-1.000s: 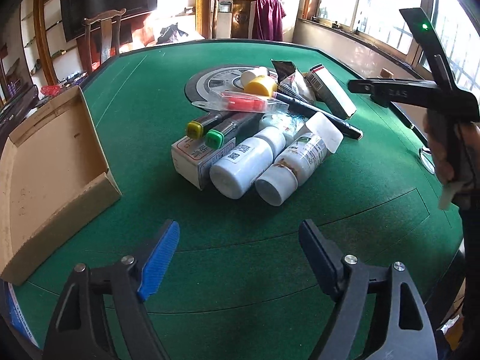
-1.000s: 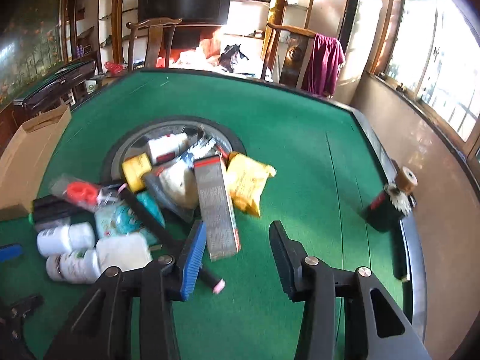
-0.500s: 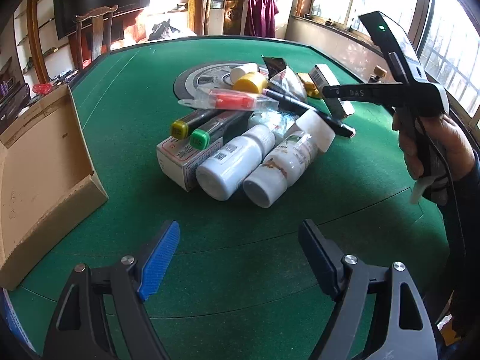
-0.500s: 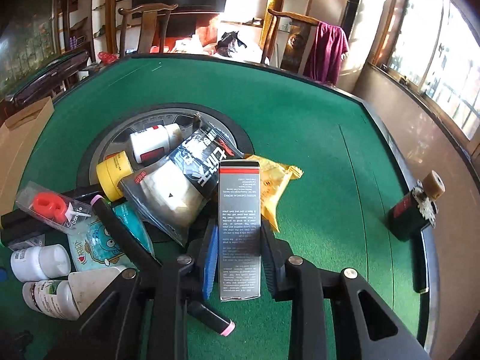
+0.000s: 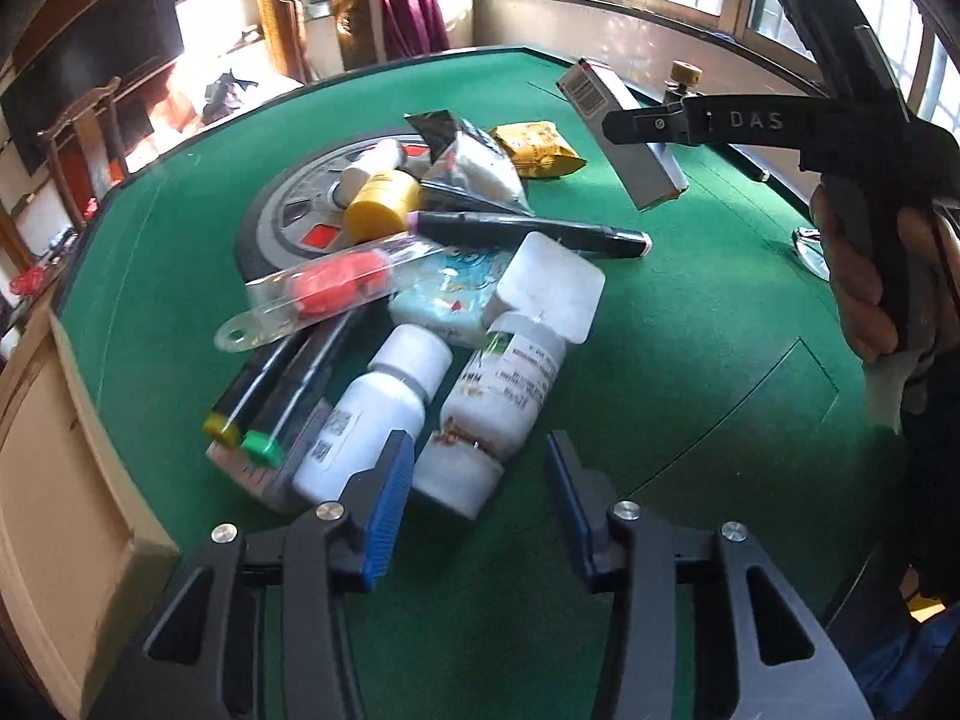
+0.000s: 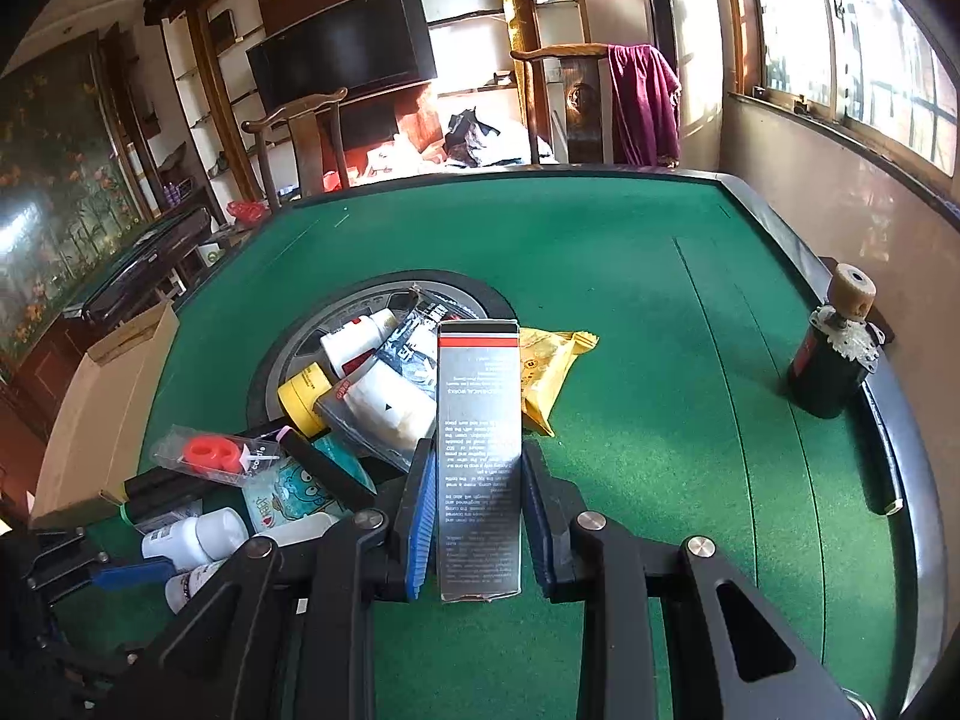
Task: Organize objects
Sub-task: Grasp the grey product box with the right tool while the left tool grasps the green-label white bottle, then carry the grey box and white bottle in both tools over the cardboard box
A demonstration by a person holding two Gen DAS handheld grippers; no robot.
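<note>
1. Right gripper (image 6: 477, 516), lower centre of the right wrist view: its two fingers pinch a long grey carton (image 6: 478, 456) by its long sides, the blue pad (image 6: 422, 519) on the left of the carton and the dark pad on the right. The red-and-black end of the carton points to the centre of the frame.
2. In the left wrist view the same grey carton (image 5: 627, 132) appears at upper right, tilted and lifted clear of the green table (image 5: 690, 324), held by the right gripper, whose handle sits in the person's hand (image 5: 864, 276) at the right edge.
3. Left gripper (image 5: 480, 504), lower centre of the left wrist view: fingers spread wide, holding nothing. The blue pad (image 5: 387, 513) lies just in front of a white bottle (image 5: 375, 414); whether they touch cannot be told.
4. Pile at centre frame, left wrist view: a second white bottle (image 5: 501, 402) beside the first, two black markers (image 5: 282, 396) with yellow and green caps, a clear tube (image 5: 336, 288) with a red piece inside, a long black pen (image 5: 528, 231), a yellow-capped jar (image 5: 381, 207), a black-and-white pouch (image 5: 474, 162) and a yellow packet (image 5: 537, 147).
5. A cardboard box (image 6: 114, 402) stands at the left of the right wrist view, at the table's edge.
6. A dark motor-like part (image 6: 834, 354) sits on the table rim at right, well apart from the pile.
</note>
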